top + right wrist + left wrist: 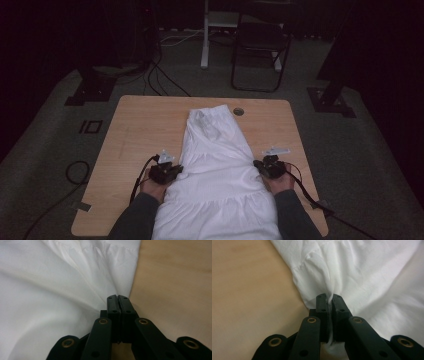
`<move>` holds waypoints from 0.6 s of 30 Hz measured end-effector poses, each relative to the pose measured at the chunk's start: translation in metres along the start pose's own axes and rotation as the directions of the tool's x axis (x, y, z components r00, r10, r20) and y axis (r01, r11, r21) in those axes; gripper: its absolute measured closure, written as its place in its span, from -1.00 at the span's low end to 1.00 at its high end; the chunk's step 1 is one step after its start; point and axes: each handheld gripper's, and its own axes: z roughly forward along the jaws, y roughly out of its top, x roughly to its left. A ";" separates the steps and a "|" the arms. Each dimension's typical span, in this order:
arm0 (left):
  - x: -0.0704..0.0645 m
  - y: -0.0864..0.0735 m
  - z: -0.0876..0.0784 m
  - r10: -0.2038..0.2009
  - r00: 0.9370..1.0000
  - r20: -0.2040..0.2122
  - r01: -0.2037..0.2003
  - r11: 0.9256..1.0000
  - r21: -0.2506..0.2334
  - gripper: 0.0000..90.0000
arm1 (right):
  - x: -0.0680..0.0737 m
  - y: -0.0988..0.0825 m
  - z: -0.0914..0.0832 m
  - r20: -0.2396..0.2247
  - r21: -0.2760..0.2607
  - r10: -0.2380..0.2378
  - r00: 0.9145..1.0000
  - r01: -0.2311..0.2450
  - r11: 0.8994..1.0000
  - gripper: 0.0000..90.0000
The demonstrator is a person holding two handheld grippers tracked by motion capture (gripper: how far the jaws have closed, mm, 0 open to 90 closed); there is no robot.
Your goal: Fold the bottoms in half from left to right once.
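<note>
A white gathered garment (220, 165) lies lengthwise down the middle of the wooden table (145, 130), its narrow end far from me and its wide end hanging over the near edge. My left gripper (177, 171) sits at the garment's left edge. In the left gripper view its jaws (329, 296) are shut on a pinch of the white cloth (362, 270), which shows between the pads. My right gripper (257, 165) is at the right edge. There its jaws (117, 297) are shut on the cloth's border (50, 290), and folds fan out from them.
A round cable hole (238, 111) sits near the table's far edge, just right of the garment. Bare wood lies on both sides of the cloth. A dark chair (260, 45) and a white post (205, 35) stand beyond the table. Cables (75, 172) lie on the floor at left.
</note>
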 end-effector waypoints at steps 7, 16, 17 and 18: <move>-0.007 -0.005 -0.007 0.001 1.000 -0.003 -0.001 1.000 0.010 0.68 | 0.010 -0.011 -0.018 -0.067 0.048 -0.015 0.998 0.019 0.999 0.56; -0.007 -0.002 -0.005 -0.007 1.000 -0.018 0.007 1.000 -0.028 0.25 | 0.013 0.045 0.001 -0.126 -0.083 -0.041 0.991 0.030 0.996 0.13; -0.007 -0.003 -0.006 -0.003 1.000 -0.022 0.003 1.000 -0.026 0.23 | 0.015 0.049 0.006 -0.137 -0.079 -0.042 0.990 0.031 0.996 0.13; -0.008 -0.003 -0.006 0.000 1.000 -0.023 -0.001 1.000 -0.027 0.22 | 0.019 0.055 0.015 -0.150 -0.071 -0.043 0.988 0.032 0.997 0.12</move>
